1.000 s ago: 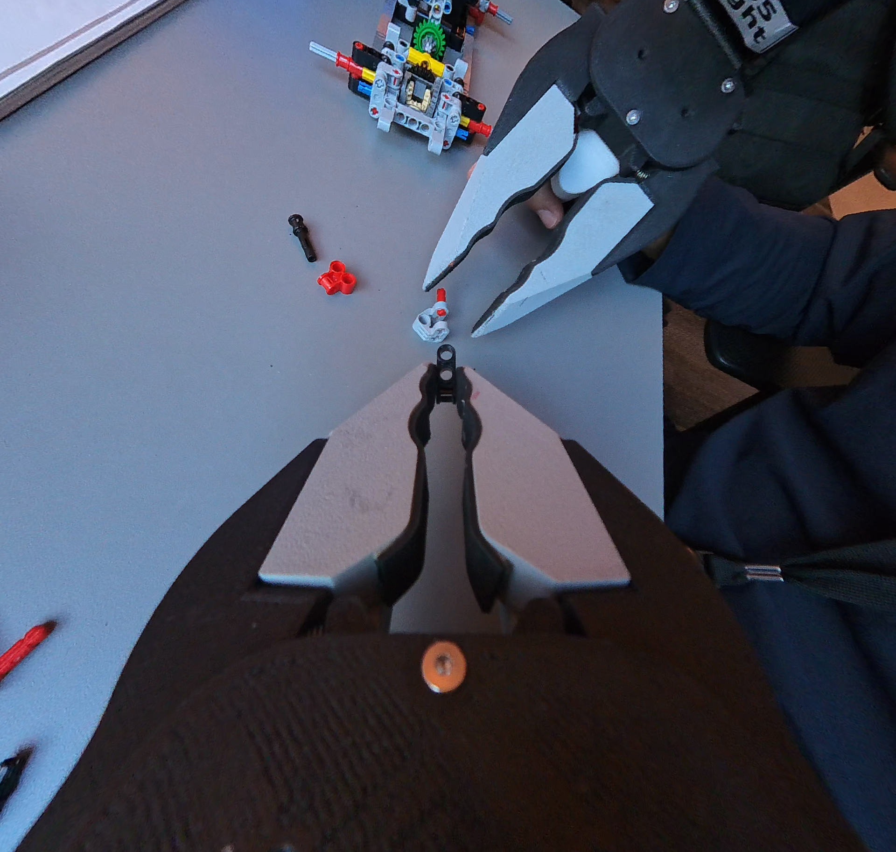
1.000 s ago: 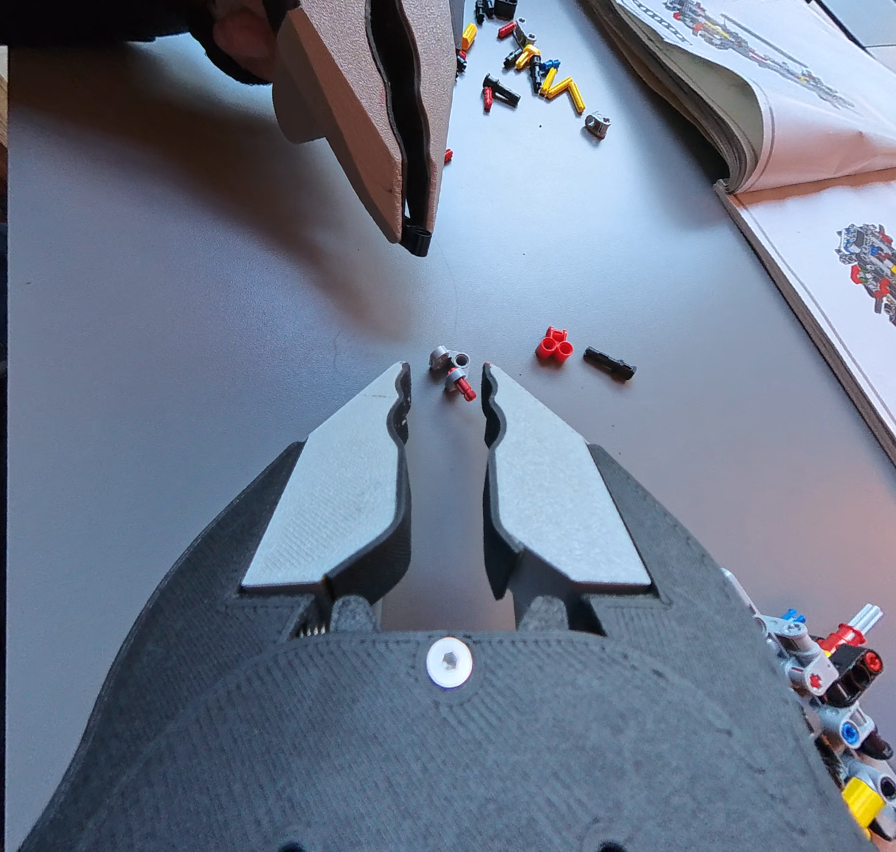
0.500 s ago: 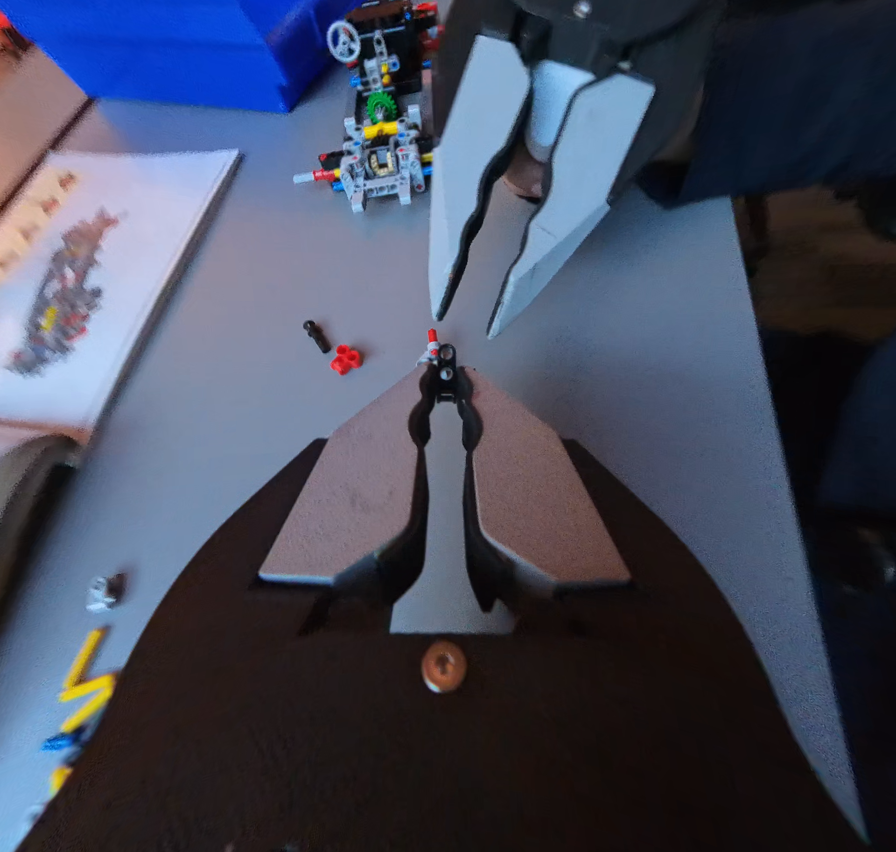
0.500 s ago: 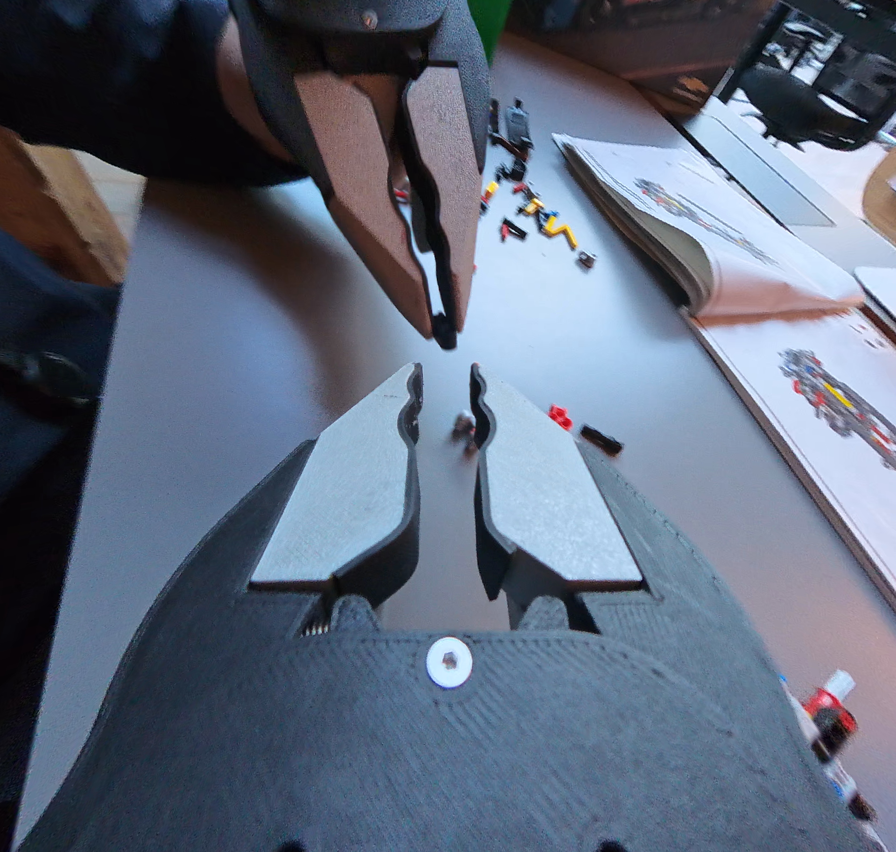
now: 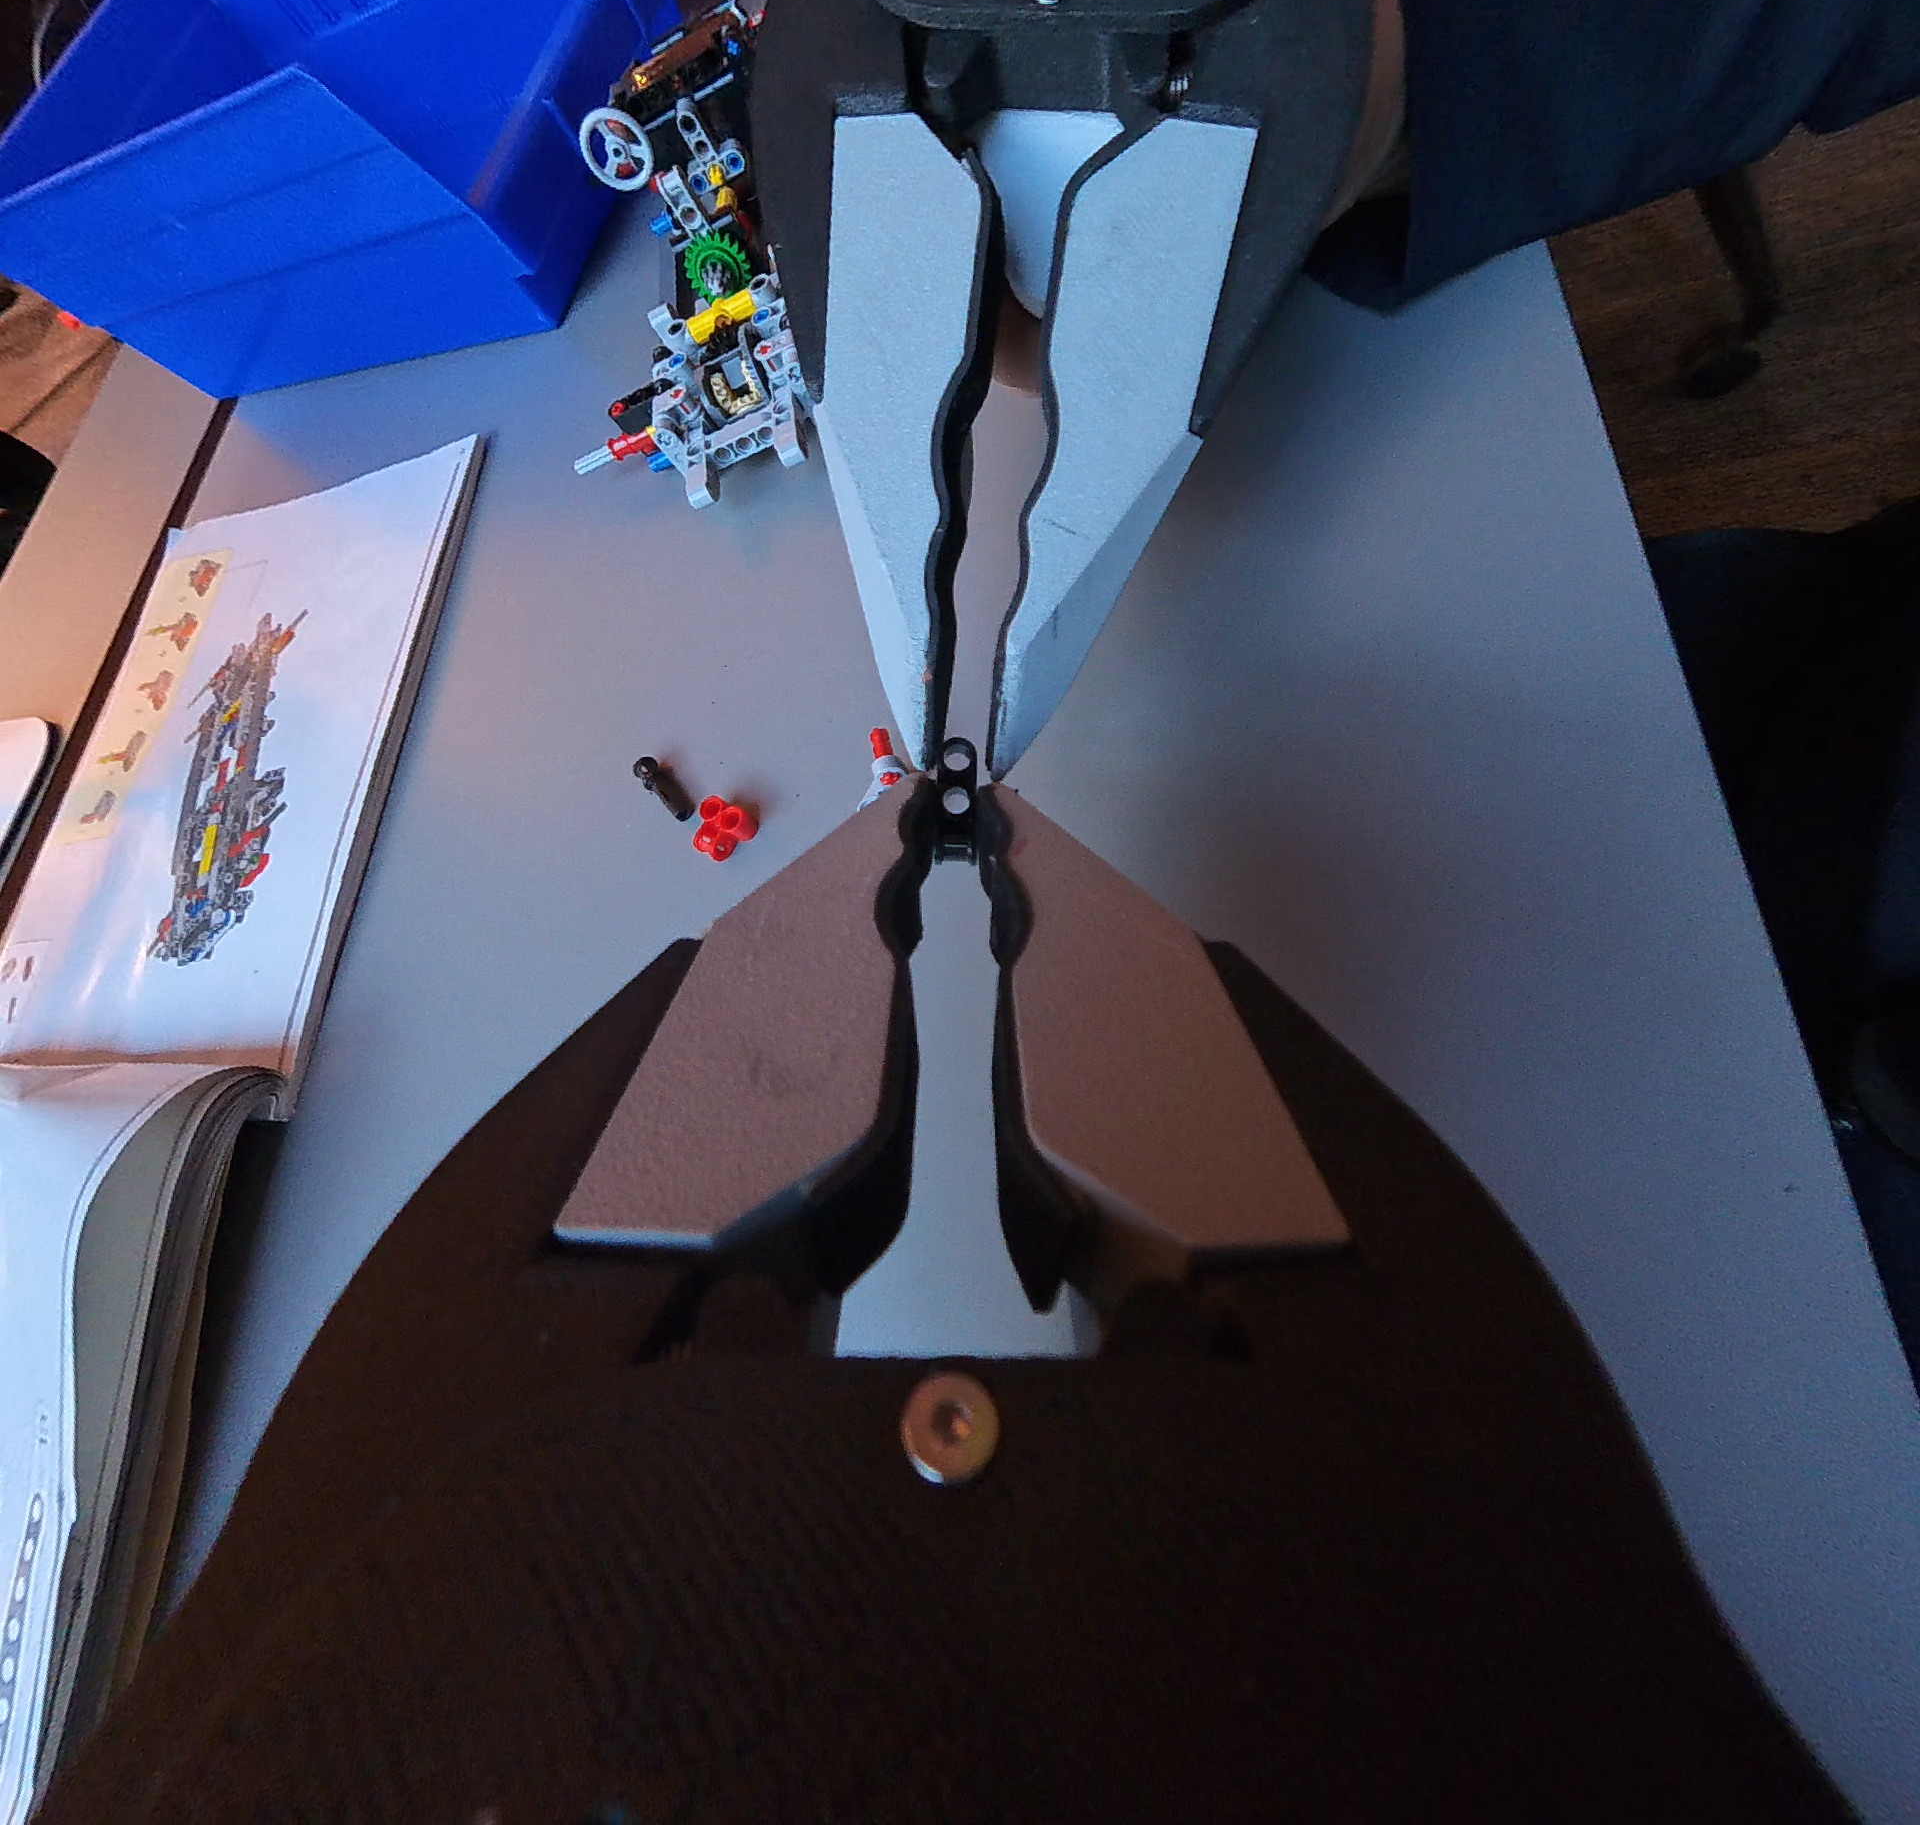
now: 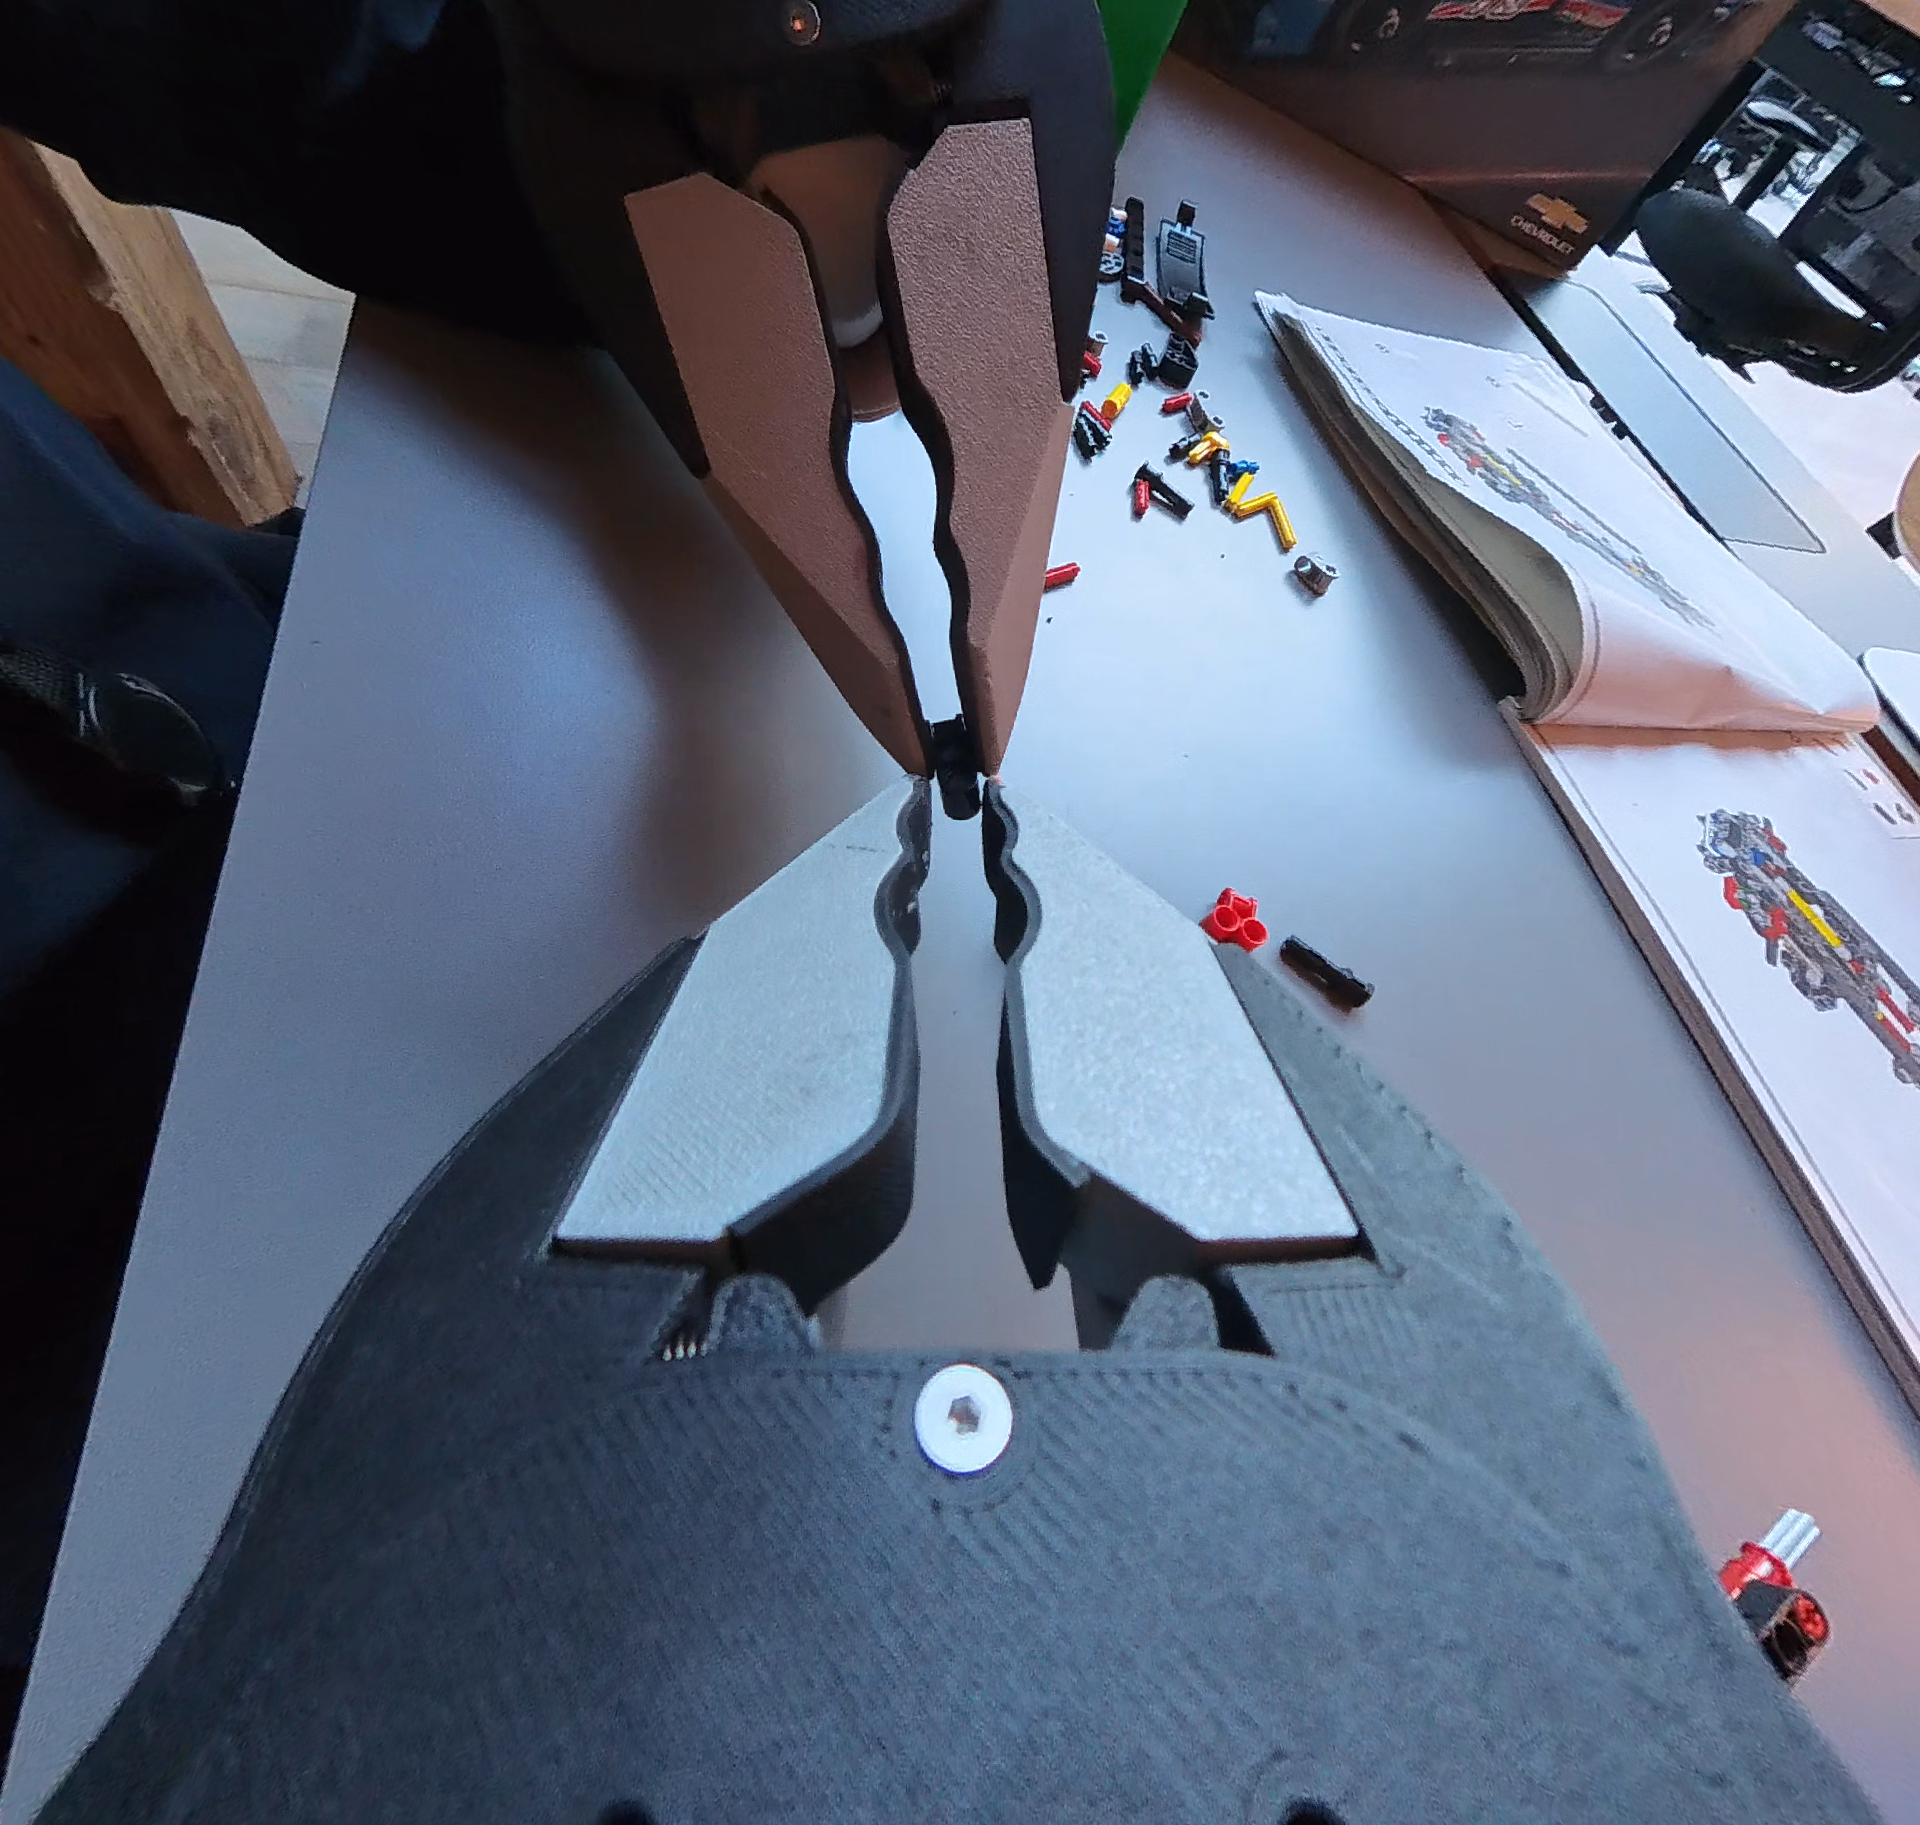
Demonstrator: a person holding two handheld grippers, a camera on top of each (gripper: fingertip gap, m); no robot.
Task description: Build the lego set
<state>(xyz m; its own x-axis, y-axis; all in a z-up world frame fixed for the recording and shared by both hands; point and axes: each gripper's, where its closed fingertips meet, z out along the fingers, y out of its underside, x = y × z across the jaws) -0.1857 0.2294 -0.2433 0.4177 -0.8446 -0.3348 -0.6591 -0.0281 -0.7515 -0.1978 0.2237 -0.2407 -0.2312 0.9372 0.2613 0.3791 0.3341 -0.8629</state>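
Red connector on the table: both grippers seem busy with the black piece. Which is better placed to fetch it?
Probably the right gripper: the red connector lies just beside its finger, while the left gripper has its jaws clamped on the black piece.

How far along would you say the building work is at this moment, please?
Done: a partly built model stands beside the blue bins. In hand: the left claw pinches a black two-hole connector; the right claw flanks its free end, contact unclear. Left: a red piece, a black pin and many loose parts lie unused.
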